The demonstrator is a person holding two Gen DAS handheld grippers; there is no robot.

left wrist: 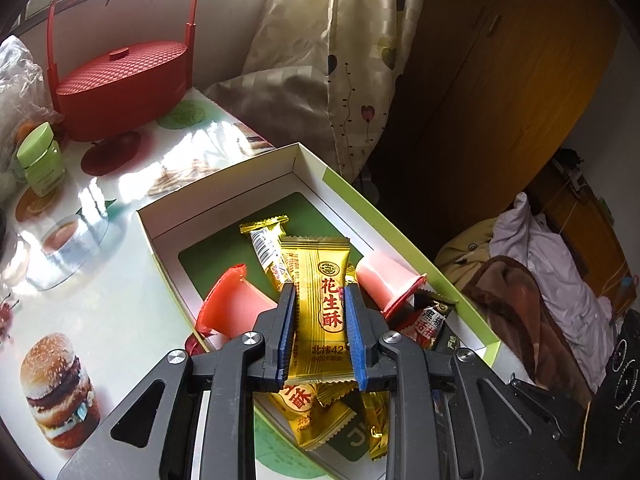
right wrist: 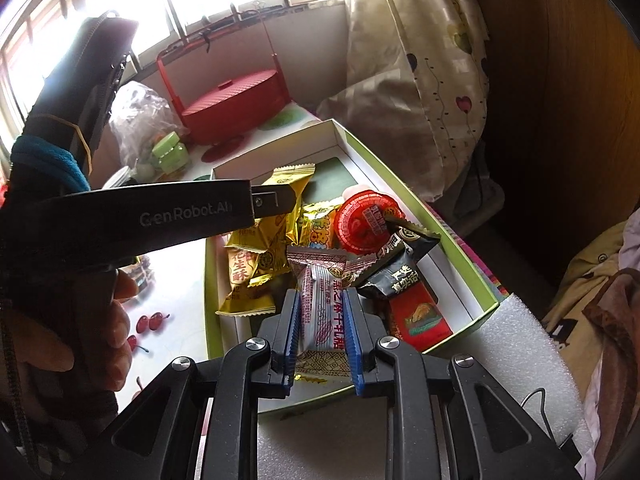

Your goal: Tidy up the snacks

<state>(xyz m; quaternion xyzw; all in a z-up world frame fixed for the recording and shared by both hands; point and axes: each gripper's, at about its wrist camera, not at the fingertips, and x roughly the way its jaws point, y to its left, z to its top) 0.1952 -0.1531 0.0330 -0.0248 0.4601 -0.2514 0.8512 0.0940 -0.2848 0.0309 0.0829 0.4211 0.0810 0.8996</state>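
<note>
1. The left gripper [left wrist: 320,300] pinched a gold candy packet [left wrist: 320,280] between its blue pads, above an open white box [left wrist: 224,196] on the table [left wrist: 120,300].
2. The right gripper [right wrist: 322,308] pinched a silver-and-red candy packet [right wrist: 320,304] over the near end of the same box.
3. Inside the box lay more gold packets, two red jelly cups [left wrist: 236,300], and a black packet [right wrist: 396,276].
4. A red lidded basket [left wrist: 124,88] stood at the far left of the table, with a green jar [left wrist: 40,160] left of it.
</note>
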